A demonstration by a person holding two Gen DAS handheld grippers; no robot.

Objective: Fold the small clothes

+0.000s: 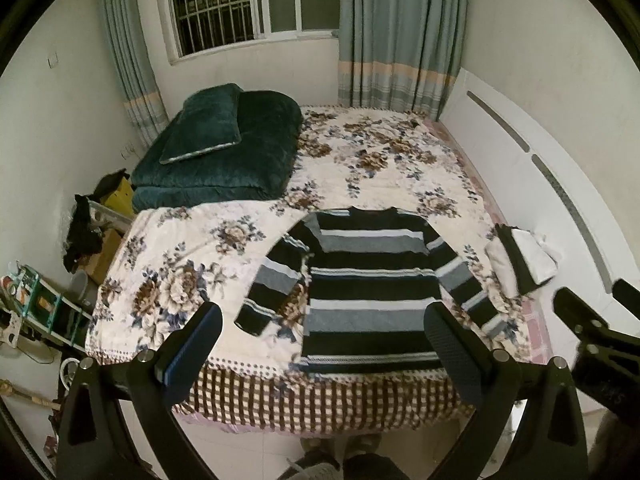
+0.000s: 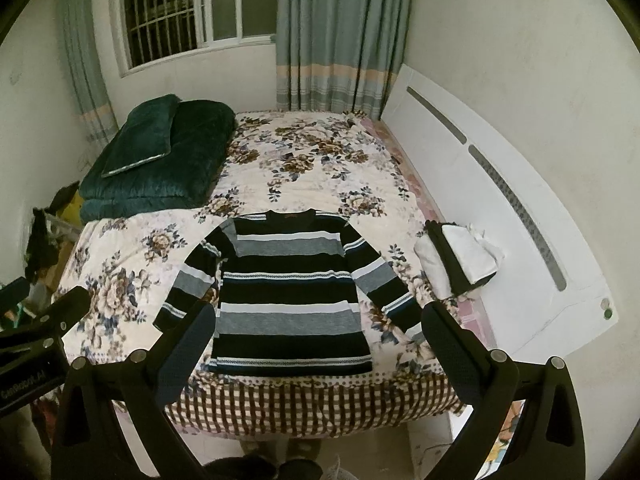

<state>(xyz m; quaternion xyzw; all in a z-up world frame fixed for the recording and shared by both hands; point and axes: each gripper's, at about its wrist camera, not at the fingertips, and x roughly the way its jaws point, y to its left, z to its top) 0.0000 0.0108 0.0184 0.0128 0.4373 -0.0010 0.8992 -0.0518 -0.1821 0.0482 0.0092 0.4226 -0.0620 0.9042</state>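
Note:
A black, grey and white striped sweater (image 1: 372, 292) lies flat on the flowered bedspread (image 1: 180, 248), collar away from me, both sleeves spread down and outward; it also shows in the right wrist view (image 2: 288, 300). My left gripper (image 1: 324, 344) is open and empty, held above the bed's near edge in front of the sweater's hem. My right gripper (image 2: 316, 340) is open and empty too, beside the left one; its body shows at the right of the left wrist view (image 1: 592, 332).
A small pile of folded white and black clothes (image 2: 460, 256) lies at the bed's right side by the white headboard (image 2: 500, 184). A dark green folded quilt with a pillow (image 1: 224, 152) lies at the far left. Cluttered shelves (image 1: 44, 304) stand left of the bed.

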